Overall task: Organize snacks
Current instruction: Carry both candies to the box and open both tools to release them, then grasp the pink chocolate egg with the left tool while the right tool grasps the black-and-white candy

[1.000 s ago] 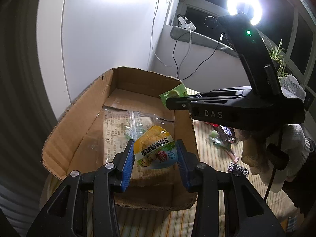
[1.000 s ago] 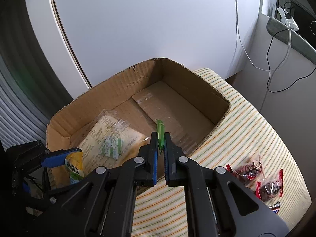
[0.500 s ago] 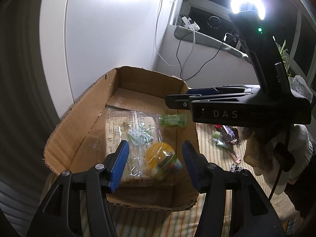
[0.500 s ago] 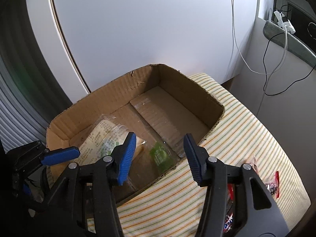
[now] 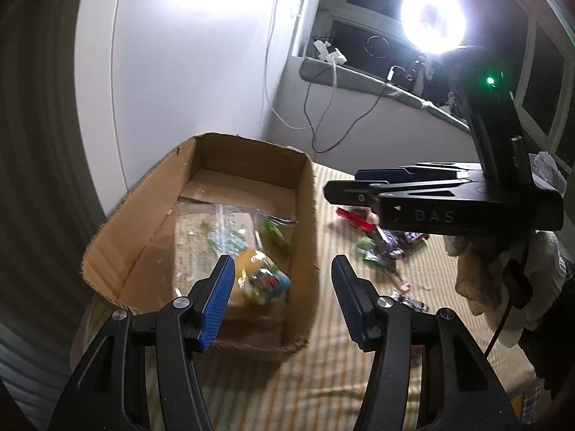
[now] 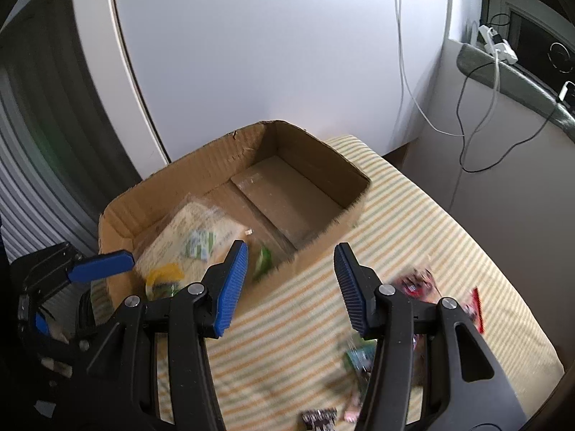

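An open cardboard box (image 5: pixel 309 222) (image 6: pixel 151 194) stands on a striped cloth. Inside lie a large clear bag (image 5: pixel 212 233) (image 6: pixel 187 230), a yellow snack packet (image 5: pixel 258 280) (image 6: pixel 163 280) and a small green packet (image 5: pixel 275 235) (image 6: pixel 264 262). My left gripper (image 5: pixel 282 301) is open and empty above the box's near end. My right gripper (image 6: pixel 291 287) is open and empty above the box's right wall and the cloth; it also shows in the left wrist view (image 5: pixel 359 183). Several loose snacks (image 5: pixel 381 244) (image 6: pixel 417 283) lie on the cloth right of the box.
The striped cloth (image 6: pixel 413 222) covers the surface, which drops off at the right. A white wall panel (image 6: pixel 269 54) stands behind the box. A sill with cables (image 5: pixel 359 79) and a bright ring light (image 5: pixel 433 23) lie at the back. A gloved hand (image 5: pixel 503 269) holds the right gripper.
Both grippers opened and dropped their packets into the box: the yellow one from the left, the green one from the right. Both grippers then drew back and shifted right, toward the loose snacks.
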`<control>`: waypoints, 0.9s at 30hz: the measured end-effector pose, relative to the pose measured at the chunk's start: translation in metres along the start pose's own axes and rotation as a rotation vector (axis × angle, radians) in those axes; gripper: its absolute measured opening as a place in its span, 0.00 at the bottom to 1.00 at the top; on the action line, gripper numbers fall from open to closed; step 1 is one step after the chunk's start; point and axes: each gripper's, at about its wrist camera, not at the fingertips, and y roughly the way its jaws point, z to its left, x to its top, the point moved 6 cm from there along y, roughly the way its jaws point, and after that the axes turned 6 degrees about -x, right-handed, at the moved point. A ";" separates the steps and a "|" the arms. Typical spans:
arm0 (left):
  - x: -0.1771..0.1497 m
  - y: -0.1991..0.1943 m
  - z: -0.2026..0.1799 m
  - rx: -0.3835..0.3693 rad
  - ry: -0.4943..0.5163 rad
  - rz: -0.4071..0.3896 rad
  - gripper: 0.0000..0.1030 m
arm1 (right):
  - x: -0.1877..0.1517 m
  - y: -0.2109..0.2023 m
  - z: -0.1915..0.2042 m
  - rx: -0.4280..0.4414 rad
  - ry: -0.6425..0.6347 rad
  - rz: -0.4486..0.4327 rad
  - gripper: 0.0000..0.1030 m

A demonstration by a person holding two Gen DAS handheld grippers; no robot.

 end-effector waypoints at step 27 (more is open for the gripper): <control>-0.030 -0.010 -0.056 0.032 0.161 -0.010 0.54 | -0.128 -0.028 -0.042 -0.020 0.049 0.150 0.51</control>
